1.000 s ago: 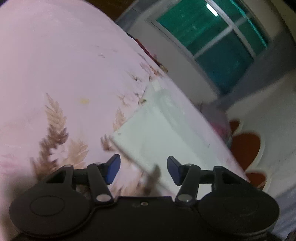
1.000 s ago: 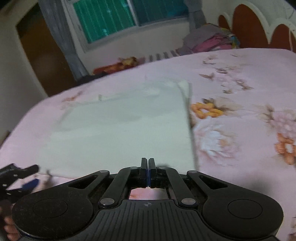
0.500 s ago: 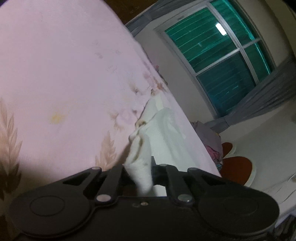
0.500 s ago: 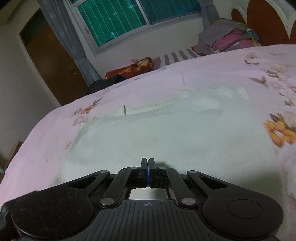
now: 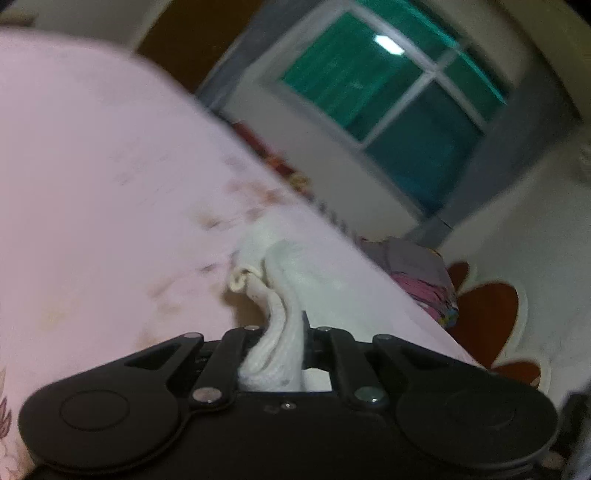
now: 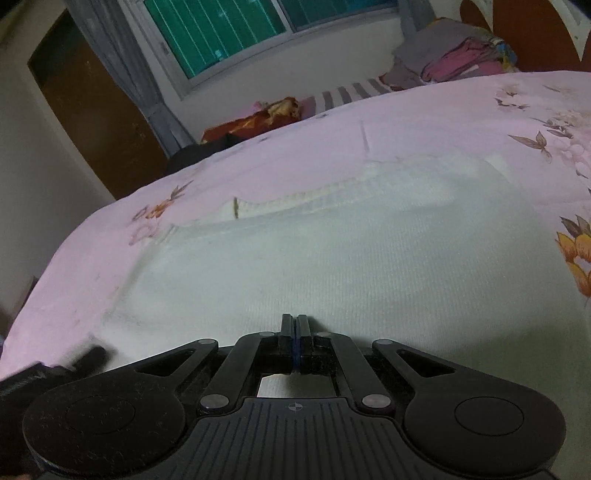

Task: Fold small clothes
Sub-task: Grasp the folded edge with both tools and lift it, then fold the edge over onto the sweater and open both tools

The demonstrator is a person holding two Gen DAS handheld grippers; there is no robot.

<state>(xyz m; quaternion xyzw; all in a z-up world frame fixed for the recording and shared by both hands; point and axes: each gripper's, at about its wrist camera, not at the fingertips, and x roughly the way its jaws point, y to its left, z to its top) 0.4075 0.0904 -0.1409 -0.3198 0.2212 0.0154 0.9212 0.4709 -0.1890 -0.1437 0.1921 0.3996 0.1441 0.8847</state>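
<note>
A white ribbed garment (image 6: 351, 258) lies spread flat on the pink flowered bedsheet (image 6: 424, 110), its ribbed hem toward the far side. In the left wrist view my left gripper (image 5: 282, 326) is shut on a bunched corner of this garment (image 5: 295, 266), which rises off the sheet (image 5: 92, 184) in a fold. My right gripper (image 6: 294, 325) hovers low over the near part of the garment, shut, pads together with nothing between them. A dark blurred part of the left gripper (image 6: 85, 360) shows at the garment's near left corner.
A pile of folded clothes (image 6: 461, 59) sits at the bed's far right by the red-brown headboard (image 5: 487, 306). A red and orange cloth (image 6: 258, 118) lies at the far edge under the window (image 6: 229, 33). A brown door (image 6: 92, 110) is at the left.
My left gripper has shut on the garment's corner and lifted it, rolling a little. My right gripper slid in over the garment and stayed shut.
</note>
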